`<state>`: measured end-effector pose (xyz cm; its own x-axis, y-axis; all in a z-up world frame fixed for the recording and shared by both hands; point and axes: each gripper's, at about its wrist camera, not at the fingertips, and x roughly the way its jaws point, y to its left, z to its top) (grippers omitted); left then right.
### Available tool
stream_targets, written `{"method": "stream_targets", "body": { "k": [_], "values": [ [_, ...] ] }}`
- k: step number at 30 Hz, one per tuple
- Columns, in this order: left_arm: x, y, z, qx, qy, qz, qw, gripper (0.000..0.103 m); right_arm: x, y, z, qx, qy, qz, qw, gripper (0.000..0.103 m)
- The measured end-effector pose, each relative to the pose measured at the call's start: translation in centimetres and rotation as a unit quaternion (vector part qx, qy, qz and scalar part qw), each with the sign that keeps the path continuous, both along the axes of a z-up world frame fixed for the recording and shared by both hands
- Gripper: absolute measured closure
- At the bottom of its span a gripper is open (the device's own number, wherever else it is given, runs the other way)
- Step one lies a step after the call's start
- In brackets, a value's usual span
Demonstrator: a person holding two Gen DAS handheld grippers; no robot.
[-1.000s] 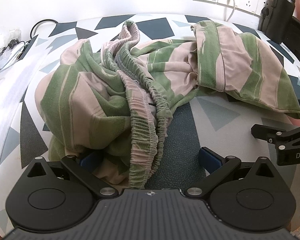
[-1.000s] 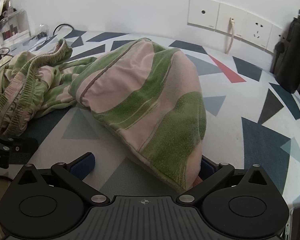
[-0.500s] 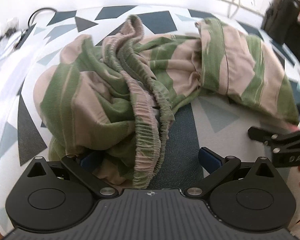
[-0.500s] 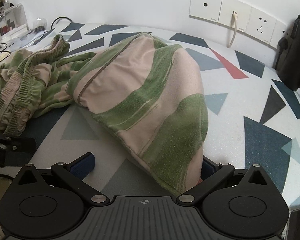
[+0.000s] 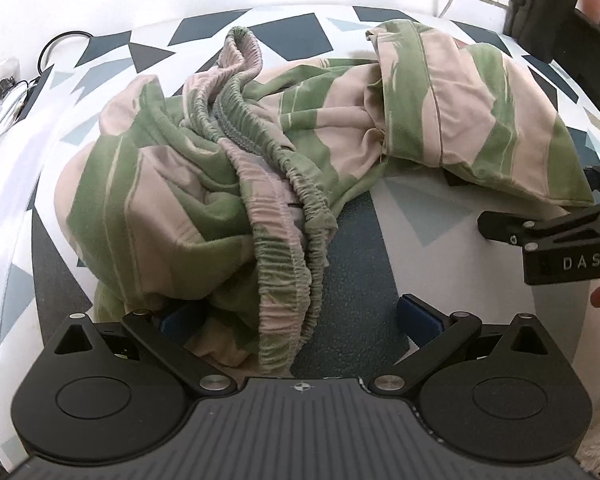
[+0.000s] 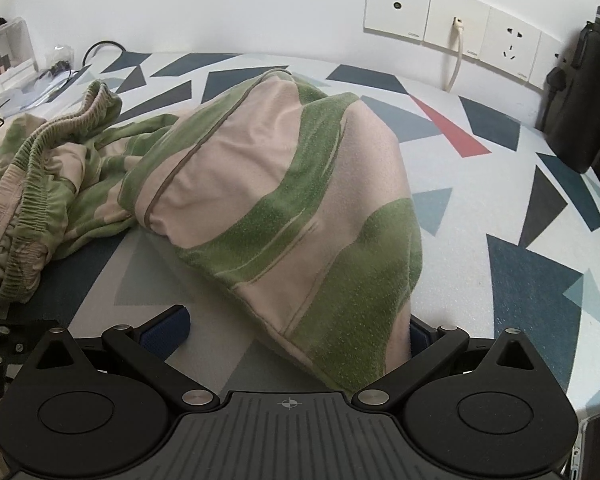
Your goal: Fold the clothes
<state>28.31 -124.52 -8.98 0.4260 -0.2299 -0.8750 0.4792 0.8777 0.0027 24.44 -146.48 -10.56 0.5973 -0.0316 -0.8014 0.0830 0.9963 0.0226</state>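
I see a table (image 6: 500,216) with a cloth of dark and pale triangles. Green and pink pants (image 5: 260,184) lie crumpled on it. My left gripper (image 5: 300,320) is wide open, with the stretchy waistband (image 5: 288,280) lying between its fingers. My right gripper (image 6: 296,330) is wide open too, around the end of one pant leg (image 6: 300,220).

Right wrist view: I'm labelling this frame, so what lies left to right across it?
Clear plastic box → elastic waistband → raised trouser leg → white cable → black bag.
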Motion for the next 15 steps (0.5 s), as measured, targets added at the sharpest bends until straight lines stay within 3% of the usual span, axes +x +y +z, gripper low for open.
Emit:
{"method": "stream_targets", "body": {
  "k": [8, 15],
  "values": [
    [0.16, -0.35, 0.02, 0.001, 0.002, 0.024, 0.9997, 0.000, 0.01, 0.00, 0.00, 0.000, -0.004, 0.007, 1.000, 0.001],
    [0.19, -0.40, 0.05, 0.003, 0.001, 0.017, 0.9999, 0.000, -0.05, 0.04, -0.08, -0.001, -0.008, 0.003, 1.000, 0.001]
  ]
}}
